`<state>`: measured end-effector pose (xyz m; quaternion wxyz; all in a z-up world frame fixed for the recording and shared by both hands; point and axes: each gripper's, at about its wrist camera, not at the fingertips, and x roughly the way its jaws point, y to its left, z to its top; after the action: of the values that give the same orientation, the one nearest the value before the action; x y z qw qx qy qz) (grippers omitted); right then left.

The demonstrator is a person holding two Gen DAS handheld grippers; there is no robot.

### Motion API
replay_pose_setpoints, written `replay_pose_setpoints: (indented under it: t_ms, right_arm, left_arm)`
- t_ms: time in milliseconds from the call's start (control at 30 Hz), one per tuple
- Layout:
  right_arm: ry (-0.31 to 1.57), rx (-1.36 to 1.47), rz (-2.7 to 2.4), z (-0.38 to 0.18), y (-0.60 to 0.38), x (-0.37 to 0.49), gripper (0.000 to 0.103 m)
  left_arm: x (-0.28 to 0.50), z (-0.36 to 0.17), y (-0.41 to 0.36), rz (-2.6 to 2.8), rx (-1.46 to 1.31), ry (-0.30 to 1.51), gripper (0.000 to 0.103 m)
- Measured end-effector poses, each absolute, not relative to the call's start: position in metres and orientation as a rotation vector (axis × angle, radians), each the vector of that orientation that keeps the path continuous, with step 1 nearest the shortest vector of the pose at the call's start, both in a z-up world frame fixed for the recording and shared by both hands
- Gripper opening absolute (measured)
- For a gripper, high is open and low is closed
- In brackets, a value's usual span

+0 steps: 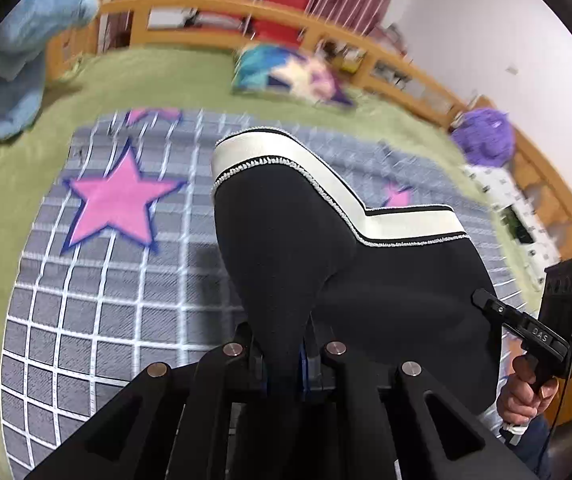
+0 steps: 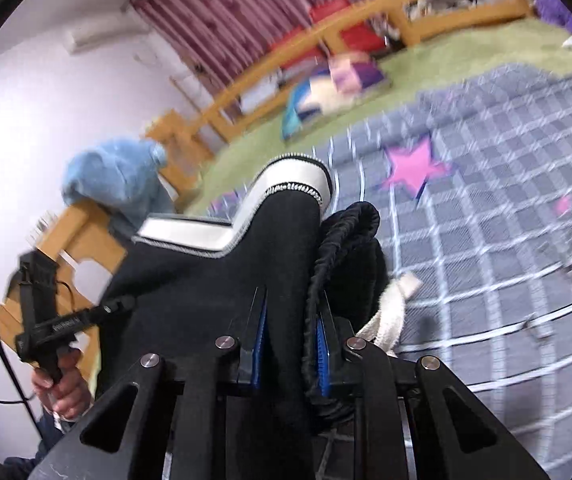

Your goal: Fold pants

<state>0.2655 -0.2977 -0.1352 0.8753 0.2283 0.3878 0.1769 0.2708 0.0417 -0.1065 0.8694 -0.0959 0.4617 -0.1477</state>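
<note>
The black pants (image 1: 305, 248) with white cuff bands hang lifted above a grey checked blanket (image 1: 98, 300). My left gripper (image 1: 284, 356) is shut on the pants' black fabric. The right gripper (image 1: 481, 298) shows at the right of the left wrist view, clamped on the same fabric. In the right wrist view my right gripper (image 2: 289, 344) is shut on the pants (image 2: 214, 280), with the gathered waistband (image 2: 345, 240) and a white drawstring (image 2: 389, 304) beside it. The left gripper (image 2: 126, 302) holds the fabric's left side.
The blanket with pink stars (image 1: 120, 200) lies on a green bed cover (image 1: 174, 84). A colourful pillow (image 1: 286, 72), a blue cloth (image 1: 22, 52), a purple fluffy thing (image 1: 485, 136) and a wooden bed rail (image 1: 214, 4) ring the bed.
</note>
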Motion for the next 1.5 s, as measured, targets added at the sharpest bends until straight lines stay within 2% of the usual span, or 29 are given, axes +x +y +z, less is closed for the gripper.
replay_pose_setpoints:
  t_ms: [33,100,133,200,267,300,367,400,633,800,867,900,933,967,1000,1033,1100,1200,1300,1367,1400,1433,1500]
  right_arm:
    - [0.845,0.448,0.334,-0.151,-0.293,0.273,0.021]
    - [0.873,0.415,0.265,-0.172,-0.297,0.284,0.024]
    - [0.865,0.446,0.285,-0.182,-0.307,0.287,0.025]
    - [0.877,0.481,0.299,-0.189,-0.315,0.291,0.029]
    - [0.897,0.442,0.262,-0.185,-0.312,0.29,0.044]
    - [0.906,0.401,0.236,-0.181,-0.311,0.288,0.048]
    - [0.905,0.388,0.207,-0.168,-0.31,0.279,0.045]
    - [0.892,0.402,0.194,-0.161,-0.313,0.271,0.045]
    - [0.848,0.397,0.23,-0.142,-0.309,0.206,0.047]
    - [0.914,0.363,0.221,-0.17,-0.297,0.191,0.046]
    - [0.932,0.396,0.22,-0.185,-0.299,0.191,0.038]
    - [0.935,0.414,0.226,-0.19,-0.3,0.19,0.036]
    - [0.928,0.421,0.226,-0.191,-0.3,0.188,0.029]
    - [0.914,0.429,0.235,-0.19,-0.3,0.186,0.021]
    - [0.905,0.434,0.236,-0.188,-0.299,0.184,0.019]
    - [0.896,0.44,0.236,-0.185,-0.3,0.182,0.016]
    - [0.859,0.477,0.263,-0.176,-0.307,0.177,0.014]
    - [0.847,0.485,0.287,-0.171,-0.307,0.173,0.013]
    - [0.918,0.398,0.241,-0.186,-0.291,0.18,0.02]
    - [0.907,0.401,0.249,-0.184,-0.295,0.181,0.025]
    - [0.89,0.412,0.252,-0.179,-0.298,0.179,0.026]
    - [0.861,0.416,0.243,-0.171,-0.302,0.178,0.026]
    - [0.814,0.399,0.216,-0.16,-0.307,0.184,0.03]
  left_arm:
    - [0.276,-0.119,0.044,-0.309,-0.21,0.994,0.02]
    - [0.283,-0.147,0.043,-0.284,-0.213,1.054,0.027]
    - [0.284,-0.157,0.041,-0.274,-0.207,1.074,0.036]
    - [0.28,-0.163,0.037,-0.274,-0.201,1.058,0.044]
    - [0.272,-0.158,0.032,-0.268,-0.149,1.053,0.054]
    - [0.265,-0.154,0.031,-0.27,-0.128,1.05,0.057]
    - [0.247,-0.146,0.037,-0.267,-0.108,1.025,0.062]
    - [0.234,-0.142,0.041,-0.265,-0.097,1.01,0.068]
    - [0.145,-0.135,0.068,-0.312,-0.111,0.989,0.072]
    - [0.104,-0.162,0.058,-0.34,-0.015,0.993,0.072]
    - [0.11,-0.173,0.048,-0.288,0.027,1.0,0.072]
    - [0.115,-0.175,0.044,-0.27,0.02,0.996,0.072]
    - [0.12,-0.176,0.042,-0.261,0.008,0.987,0.07]
    - [0.13,-0.179,0.037,-0.241,0.005,0.981,0.063]
    - [0.138,-0.18,0.033,-0.192,0.039,0.988,0.031]
    - [0.142,-0.181,0.031,-0.159,0.066,0.996,0.027]
    - [0.15,-0.17,0.05,-0.179,-0.055,0.962,0.024]
    - [0.15,-0.171,0.063,-0.193,-0.112,0.975,0.024]
    - [0.143,-0.186,0.06,-0.185,-0.072,1.043,0.038]
    - [0.128,-0.184,0.059,-0.181,-0.014,1.011,0.057]
    - [0.122,-0.181,0.061,-0.164,0.007,0.997,0.075]
    - [0.117,-0.179,0.063,-0.158,0.016,0.99,0.081]
    - [0.109,-0.178,0.07,-0.174,0.002,1.007,0.081]
